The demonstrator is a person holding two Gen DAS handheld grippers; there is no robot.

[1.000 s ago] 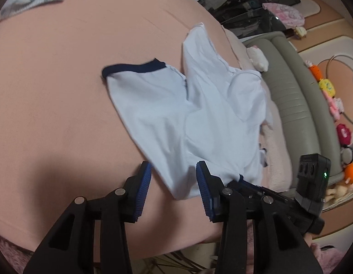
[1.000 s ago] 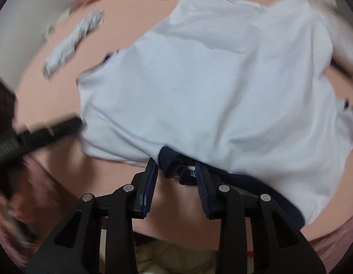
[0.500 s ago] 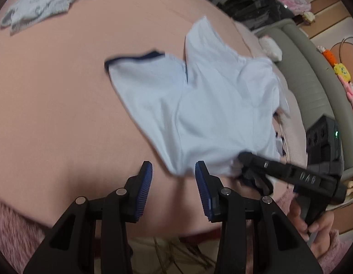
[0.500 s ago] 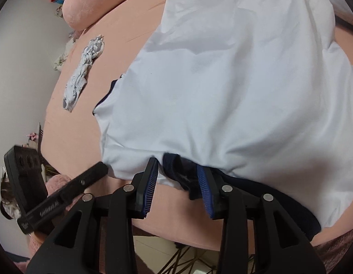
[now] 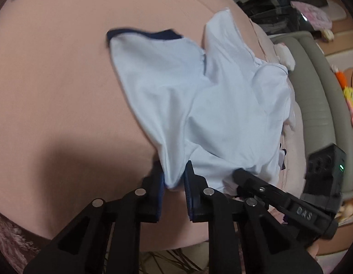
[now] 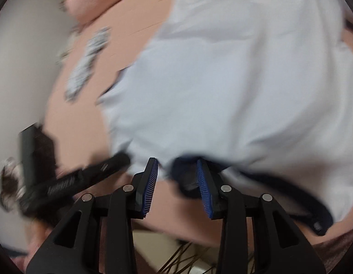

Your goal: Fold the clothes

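Left tongs (image 5: pixel 174 182) pinch the shirt (image 5: pixel 217 105) hem on the bed (image 5: pixel 50 91); right tongs (image 6: pixel 176 178), just beside, gape wide around its navy collar (image 6: pixel 187 178).

The shirt (image 5: pixel 222 105) was a very pale blue, almost white, plain and without print, edged with a navy band (image 5: pixel 139 34) at the sleeve cuff; in the right wrist view more navy trim (image 6: pixel 290 196) ran along its near edge. It lay on a bed (image 5: pixel 50 80) covered in plain salmon pink. Both grippers were black; the left gripper (image 5: pixel 174 196) and the right gripper (image 6: pixel 176 182) had bright blue ribbed pads (image 6: pixel 151 182) lining the jaws, with small silver pins along the black arms. A crumpled cloth (image 6: pixel 87 64) was white with grey mottling. A padded rail (image 5: pixel 320 105) beside the bed was grey-green, and a pink patterned cloth (image 5: pixel 311 16) lay beyond it.
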